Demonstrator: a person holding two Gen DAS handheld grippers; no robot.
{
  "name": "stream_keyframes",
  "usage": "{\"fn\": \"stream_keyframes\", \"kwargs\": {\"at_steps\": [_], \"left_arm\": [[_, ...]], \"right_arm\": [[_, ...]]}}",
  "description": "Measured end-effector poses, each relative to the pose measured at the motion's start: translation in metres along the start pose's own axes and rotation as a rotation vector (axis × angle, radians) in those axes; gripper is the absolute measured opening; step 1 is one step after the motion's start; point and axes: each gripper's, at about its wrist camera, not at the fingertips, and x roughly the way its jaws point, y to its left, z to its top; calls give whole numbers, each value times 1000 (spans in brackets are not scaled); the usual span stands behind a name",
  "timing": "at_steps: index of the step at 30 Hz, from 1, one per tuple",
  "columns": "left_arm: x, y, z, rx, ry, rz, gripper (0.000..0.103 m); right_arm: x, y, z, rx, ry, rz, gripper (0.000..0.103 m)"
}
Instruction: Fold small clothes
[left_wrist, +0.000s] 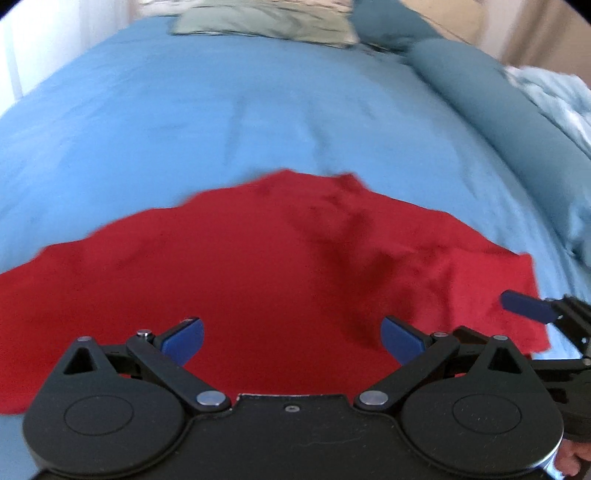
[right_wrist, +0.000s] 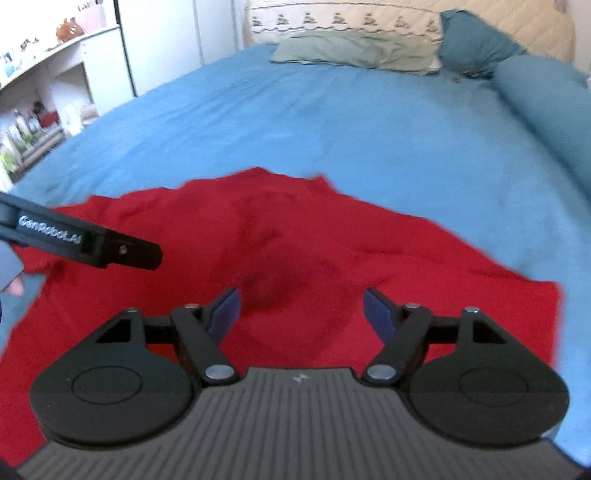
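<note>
Red soft-cloth garment (left_wrist: 258, 280) is lying spread across the lower middle of the frame on the blue-sheeted bed (left_wrist: 184, 110). We are hovering the left tool (left_wrist: 291, 341) and right tool (right_wrist: 299, 314), both spread open and empty; next we likely need an edge pinched.

**Counts on the bed**

One red garment (left_wrist: 258, 280) lies on one blue bedsheet (left_wrist: 184, 122). Two grippers are in view: the left gripper (left_wrist: 291, 341) and the right gripper (right_wrist: 301, 314), each with two blue-padded fingers. At the head sit one pale green pillow (right_wrist: 354, 51), one teal pillow (right_wrist: 476, 44) and one teal bolster (right_wrist: 546, 107). One white shelf unit (right_wrist: 55, 92) stands beside the bed.
</note>
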Motion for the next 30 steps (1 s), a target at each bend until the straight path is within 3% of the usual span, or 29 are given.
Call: {"fn": "stream_keyframes", "kwargs": {"at_steps": [2,6,9,11,14,18,25,27,28,30], "left_arm": [[12,-17,0,28,2,-25,99],[34,-36,-2,43,0,-37,89],[47,-40,-1,33,-3,-28,69],[51,-40,0,24,4,-22,47],[56,-37,2,-7,-11,-16,31],[52,-28,3,-65,-23,-11,29],[52,-27,3,-65,-34,-17,30],[53,-29,7,-60,-41,-20,22],[51,-30,9,-59,-51,-28,3],[39,-30,17,-60,-97,-43,4]], "right_arm": [[-15,-15,-13,10,1,-49,98],[-27,-46,-36,99,39,-102,100],[-28,-64,-53,174,69,-136,100],[-32,-76,-63,219,86,-169,99],[-36,-88,-76,274,103,-203,99],[-38,-99,-86,354,116,-221,99],[-35,-102,-95,391,139,-222,100],[-28,-102,-92,377,151,-228,100],[-27,-101,-91,368,153,-231,100],[-20,-100,-87,353,153,-238,101]]}}
